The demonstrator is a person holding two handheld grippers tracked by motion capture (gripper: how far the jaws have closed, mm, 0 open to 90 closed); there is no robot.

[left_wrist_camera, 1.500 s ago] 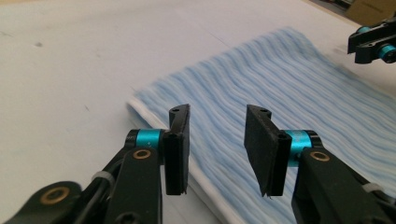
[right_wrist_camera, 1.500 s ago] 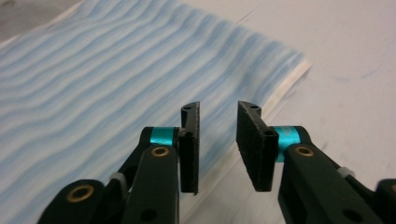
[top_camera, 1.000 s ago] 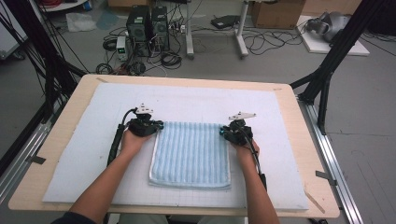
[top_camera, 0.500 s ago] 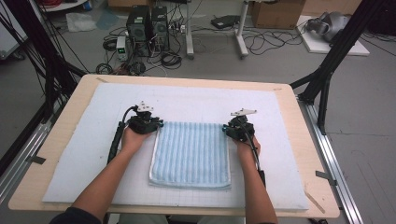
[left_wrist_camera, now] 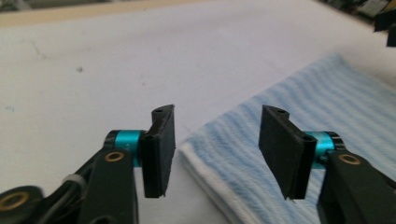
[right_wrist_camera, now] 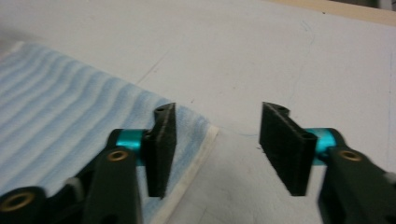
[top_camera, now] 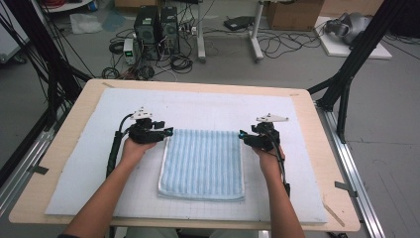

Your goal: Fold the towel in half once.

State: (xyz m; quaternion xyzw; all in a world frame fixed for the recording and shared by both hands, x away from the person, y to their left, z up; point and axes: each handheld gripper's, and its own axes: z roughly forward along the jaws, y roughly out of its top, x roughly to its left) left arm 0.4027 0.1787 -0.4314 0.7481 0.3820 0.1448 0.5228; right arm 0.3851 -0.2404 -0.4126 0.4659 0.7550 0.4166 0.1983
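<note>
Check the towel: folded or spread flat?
Folded. The blue striped towel lies as a compact rectangle on the white mat; a doubled layer shows at its corner edge.

- Lab or robotics test room, not a home.
- Wooden table (top_camera: 64,163) covered with a white mat (top_camera: 208,106), set inside a frame of black struts (top_camera: 354,59) with metal rails (top_camera: 354,178) along both sides.
- Bare grey floor (top_camera: 386,129) behind the table, littered with loose black cables (top_camera: 282,44).
- Two dark computer towers (top_camera: 157,27) standing on the floor, wires bunched at their base.
- Cardboard box (top_camera: 292,12) at the far side; a white stand's legs (top_camera: 255,34) beside the cables.
- Person's hands hold instrumented grippers with trailing cables: a recording set-up.
</note>
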